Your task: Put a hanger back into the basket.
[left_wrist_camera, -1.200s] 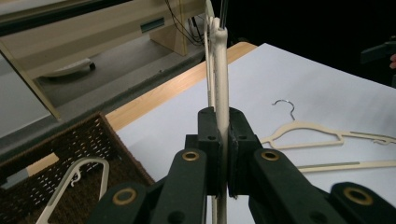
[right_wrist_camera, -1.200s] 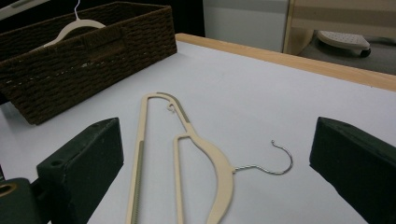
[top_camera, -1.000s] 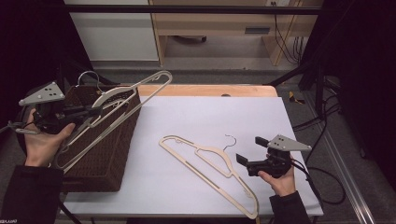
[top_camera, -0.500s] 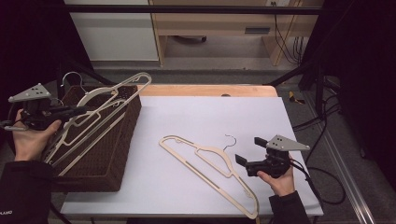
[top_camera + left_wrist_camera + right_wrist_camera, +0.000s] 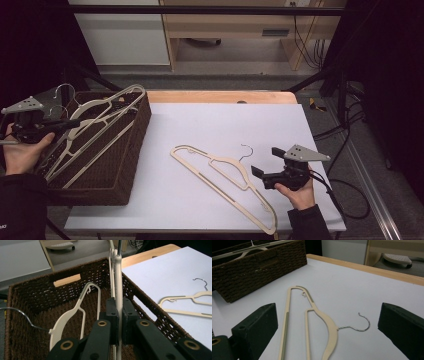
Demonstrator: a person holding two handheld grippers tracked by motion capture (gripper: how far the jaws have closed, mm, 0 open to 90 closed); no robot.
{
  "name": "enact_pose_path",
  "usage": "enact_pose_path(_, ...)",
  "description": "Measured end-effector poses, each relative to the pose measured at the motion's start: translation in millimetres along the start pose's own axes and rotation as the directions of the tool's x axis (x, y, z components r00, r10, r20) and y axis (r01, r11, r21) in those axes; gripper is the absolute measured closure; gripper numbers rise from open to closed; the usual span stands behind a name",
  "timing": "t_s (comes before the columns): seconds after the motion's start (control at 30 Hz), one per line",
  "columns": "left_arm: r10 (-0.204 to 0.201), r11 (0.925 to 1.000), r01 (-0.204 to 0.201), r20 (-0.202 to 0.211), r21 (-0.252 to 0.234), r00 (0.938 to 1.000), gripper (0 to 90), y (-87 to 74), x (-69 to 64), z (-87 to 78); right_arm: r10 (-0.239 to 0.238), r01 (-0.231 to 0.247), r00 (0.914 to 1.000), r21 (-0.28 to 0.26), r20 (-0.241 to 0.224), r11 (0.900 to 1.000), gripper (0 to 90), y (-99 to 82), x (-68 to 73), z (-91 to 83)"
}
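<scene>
Left gripper (image 5: 67, 123) jaws clamp hanger (image 5: 107, 107) over basket (image 5: 132, 150), far left. Right gripper (image 5: 257, 172) jaws wide open, empty, near second hanger (image 5: 225, 172) on surface (image 5: 215, 125).

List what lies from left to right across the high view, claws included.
left claw → hanger it grips over the wicker basket → cream hanger on the table → right claw

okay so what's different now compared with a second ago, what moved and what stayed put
The left tongs, shut on a cream hanger, carried it leftward and down, so it now lies lower across the wicker basket, above another hanger inside. The right tongs stayed open beside the hanger on the table, which has not moved.
</scene>
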State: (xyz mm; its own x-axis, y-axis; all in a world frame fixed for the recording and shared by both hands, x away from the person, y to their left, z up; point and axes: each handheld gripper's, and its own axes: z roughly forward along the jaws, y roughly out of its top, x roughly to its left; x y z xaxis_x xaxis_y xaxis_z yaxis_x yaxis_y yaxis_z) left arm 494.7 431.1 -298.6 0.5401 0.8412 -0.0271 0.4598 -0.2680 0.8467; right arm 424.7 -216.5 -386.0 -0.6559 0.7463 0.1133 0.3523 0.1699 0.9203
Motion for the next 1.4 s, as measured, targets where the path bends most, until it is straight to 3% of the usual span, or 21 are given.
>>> enact_pose_path(0.13,-0.004,0.9999,0.004,0.000,0.012,1.0000,86.1,-4.4,3.7,1.1,-0.005,0.005,1.0000,0.002,-0.001,1.0000,3.1,-0.1,-0.2,-0.3)
enact_pose_path(0.27,0.007,0.9977,-0.005,-0.024,0.067,0.9997,86.1,-8.9,3.8,9.8,-0.006,0.006,1.0000,0.004,0.000,1.0000,3.0,-0.3,-0.1,-0.1)
enact_pose_path(0.47,0.009,0.9933,-0.006,-0.026,0.115,0.9996,86.1,-21.7,1.6,27.3,-0.011,0.011,0.9999,0.007,-0.004,0.9999,3.1,-0.4,-0.2,-0.5)
enact_pose_path(0.57,-0.010,0.9896,0.016,-0.042,0.143,0.9991,86.1,-34.1,3.2,39.5,-0.011,0.011,0.9999,0.006,-0.005,0.9999,3.1,-0.4,-0.1,-0.6)
enact_pose_path(0.8,-0.032,0.9803,0.048,-0.082,0.192,0.9961,85.6,-48.8,7.3,51.4,-0.007,0.007,1.0000,0.011,-0.002,0.9999,3.1,-0.9,0.6,0.8)
enact_pose_path(0.83,-0.055,0.9775,0.074,-0.103,0.198,0.9932,85.3,-54.0,10.1,52.1,-0.005,0.005,1.0000,0.012,-0.003,0.9999,3.1,-0.9,0.7,0.8)
enact_pose_path(0.9,-0.063,0.9752,0.085,-0.114,0.204,0.9915,84.3,-56.6,12.3,52.2,-0.005,0.005,1.0000,0.012,-0.003,0.9999,3.1,-0.9,0.8,1.0)
enact_pose_path(0.97,-0.082,0.9684,0.110,-0.133,0.224,0.9878,83.5,-61.9,16.0,53.1,-0.007,0.007,1.0000,0.013,0.000,0.9999,3.1,-1.1,0.8,1.6)
enact_pose_path(1.1,-0.122,0.9633,0.157,-0.167,0.218,0.9784,81.9,-63.6,20.3,49.7,-0.009,0.009,1.0000,0.012,-0.004,0.9999,3.2,-1.5,0.9,2.6)
enact_pose_path(1.27,-0.141,0.9659,0.180,-0.206,0.186,0.9684,72.1,-63.3,21.4,43.2,-0.013,0.013,0.9999,0.020,-0.006,0.9997,3.1,-1.9,1.0,2.8)
enact_pose_path(1.3,-0.155,0.9652,0.195,-0.218,0.175,0.9636,69.4,-63.5,21.7,41.4,-0.012,0.012,0.9999,0.019,-0.006,0.9997,3.1,-1.8,0.9,2.6)
enact_pose_path(1.4,-0.157,0.9629,0.200,-0.227,0.181,0.9610,66.1,-63.9,21.9,40.0,-0.015,0.015,0.9999,0.019,-0.005,0.9997,3.2,-1.9,0.8,2.5)
